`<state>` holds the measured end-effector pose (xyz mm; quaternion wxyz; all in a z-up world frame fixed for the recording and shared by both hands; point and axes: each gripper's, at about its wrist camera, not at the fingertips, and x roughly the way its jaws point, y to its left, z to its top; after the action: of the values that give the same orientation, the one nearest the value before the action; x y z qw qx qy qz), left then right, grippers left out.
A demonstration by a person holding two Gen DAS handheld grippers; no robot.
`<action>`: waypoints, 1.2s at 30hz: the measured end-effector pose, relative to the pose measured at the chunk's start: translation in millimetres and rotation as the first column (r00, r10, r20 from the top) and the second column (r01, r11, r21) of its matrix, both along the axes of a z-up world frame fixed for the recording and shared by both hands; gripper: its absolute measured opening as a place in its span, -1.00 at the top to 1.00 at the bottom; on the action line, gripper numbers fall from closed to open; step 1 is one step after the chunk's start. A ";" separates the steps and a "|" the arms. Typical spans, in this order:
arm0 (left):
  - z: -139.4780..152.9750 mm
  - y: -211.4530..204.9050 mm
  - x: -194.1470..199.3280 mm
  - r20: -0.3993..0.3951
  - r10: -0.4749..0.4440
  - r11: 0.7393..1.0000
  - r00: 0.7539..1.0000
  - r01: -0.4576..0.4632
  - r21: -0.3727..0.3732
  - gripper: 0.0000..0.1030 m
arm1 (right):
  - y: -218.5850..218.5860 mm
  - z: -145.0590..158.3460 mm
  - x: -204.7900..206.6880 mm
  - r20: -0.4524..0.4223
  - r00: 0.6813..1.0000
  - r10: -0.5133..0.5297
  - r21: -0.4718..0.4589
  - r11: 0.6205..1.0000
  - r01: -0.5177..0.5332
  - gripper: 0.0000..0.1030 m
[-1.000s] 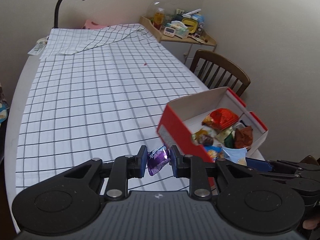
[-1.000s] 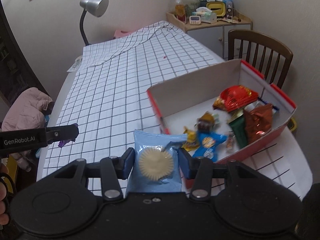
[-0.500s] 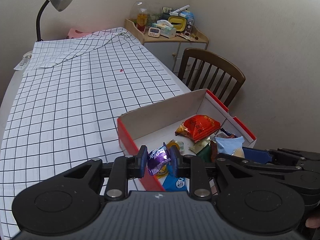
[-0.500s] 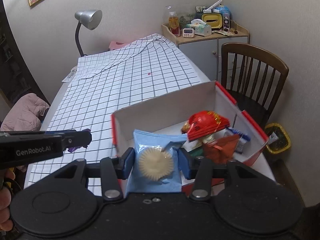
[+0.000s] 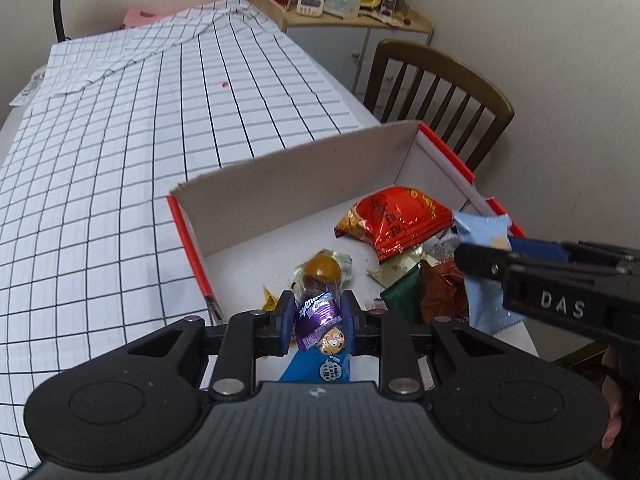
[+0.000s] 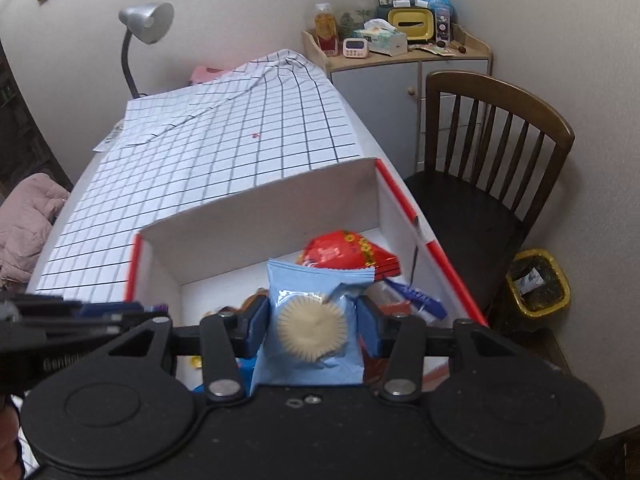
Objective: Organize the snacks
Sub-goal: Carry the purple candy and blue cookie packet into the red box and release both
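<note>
A red-and-white cardboard box [image 5: 304,176] sits on the checked tablecloth and holds several snack packets, among them a red bag [image 5: 400,220]. My left gripper [image 5: 316,318] is shut on a small purple candy wrapper [image 5: 316,316] and hovers over the box's near left part. My right gripper [image 6: 312,324] is shut on a light-blue biscuit packet [image 6: 314,320] above the box's near side. That packet [image 5: 482,232] and the right gripper [image 5: 560,284] also show in the left wrist view. The box [image 6: 260,220] and red bag [image 6: 344,252] show in the right wrist view.
A wooden chair [image 6: 496,152] stands right of the table. A corner cabinet [image 6: 400,60] with clutter is behind it. A grey desk lamp [image 6: 144,28] stands at the table's far end. A yellow waste bin [image 6: 538,284] is on the floor at right.
Both grippers have moved right and forward from beside the box to over its inside, each still holding its packet.
</note>
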<state>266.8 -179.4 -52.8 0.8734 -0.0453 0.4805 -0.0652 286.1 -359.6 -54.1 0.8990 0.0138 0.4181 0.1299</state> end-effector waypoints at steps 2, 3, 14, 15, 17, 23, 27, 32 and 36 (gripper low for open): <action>-8.0 -5.0 4.8 -0.023 0.005 1.000 1.000 -0.004 0.008 0.54 | -1.2 -7.5 8.5 -0.014 1.000 0.002 -0.008 1.000 -0.002 0.11; -12.4 -7.7 7.1 -0.034 0.009 1.000 0.999 -0.009 0.013 0.54 | -1.2 -11.1 12.0 -0.019 1.000 -0.003 -0.011 1.000 0.002 0.11; -45.1 -25.0 25.6 -0.082 0.053 0.997 0.995 -0.048 0.063 0.54 | 0.8 -35.9 25.4 -0.039 0.999 0.004 -0.027 1.000 -0.005 0.11; -47.9 -26.6 27.1 -0.086 0.054 0.997 0.995 -0.048 0.067 0.54 | 0.7 -37.0 25.9 -0.039 0.999 0.006 -0.028 1.000 -0.007 0.11; -53.5 -28.8 28.6 -0.098 0.056 0.996 0.994 -0.049 0.071 0.53 | 0.2 -38.3 26.7 -0.038 0.999 0.011 -0.030 0.999 -0.012 0.11; -63.2 -31.9 32.5 -0.118 0.054 0.996 0.992 -0.045 0.073 0.53 | 1.2 -37.7 28.4 -0.046 0.999 0.025 -0.037 0.999 -0.027 0.11; -64.0 -32.4 33.6 -0.120 0.051 0.997 0.991 -0.042 0.072 0.53 | 0.1 -37.0 29.4 -0.056 0.998 0.023 -0.034 0.999 -0.025 0.10; -62.5 -28.8 31.3 -0.114 0.060 0.997 0.992 -0.053 0.064 0.48 | -1.2 -36.5 28.8 -0.058 0.998 0.025 -0.035 0.999 -0.027 0.08; -57.5 -28.3 26.5 -0.101 0.055 0.997 0.993 -0.049 0.063 0.46 | -3.3 -34.5 25.7 -0.050 0.998 0.025 -0.030 0.999 -0.027 0.06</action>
<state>293.3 -207.8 -110.2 0.8501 -0.0345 0.5249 -0.0255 311.7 -362.9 -88.6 0.8867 -0.0022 0.4422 0.1348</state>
